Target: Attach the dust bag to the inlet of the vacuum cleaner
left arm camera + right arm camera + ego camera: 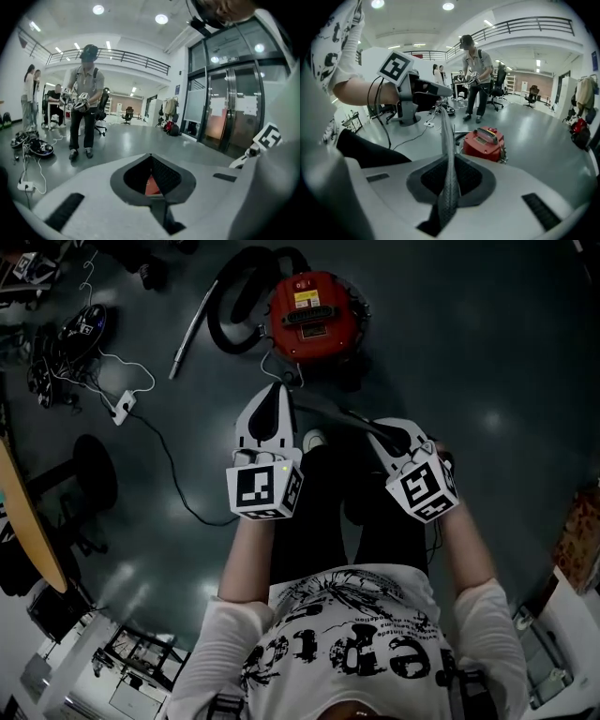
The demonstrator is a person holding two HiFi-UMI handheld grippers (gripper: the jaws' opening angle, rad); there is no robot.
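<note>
The red canister vacuum cleaner (314, 315) stands on the dark floor ahead of me, with its black hose (234, 310) coiled at its left; it also shows in the right gripper view (483, 143). The dust bag (449, 154), a thin grey fabric seen edge-on, stretches between both grippers as a dark strip (333, 414). My right gripper (364, 421) is shut on one end of it (449, 161). My left gripper (275, 392) is shut on the other end, and only red shows through its jaw gap (151, 161). Both grippers hang well above the vacuum.
A metal wand (192, 329) lies left of the hose. A white power strip (122, 407) with trailing cables, a dark device (80, 329) and a round stool base (94, 470) lie at the left. Another person (85, 101) stands farther off.
</note>
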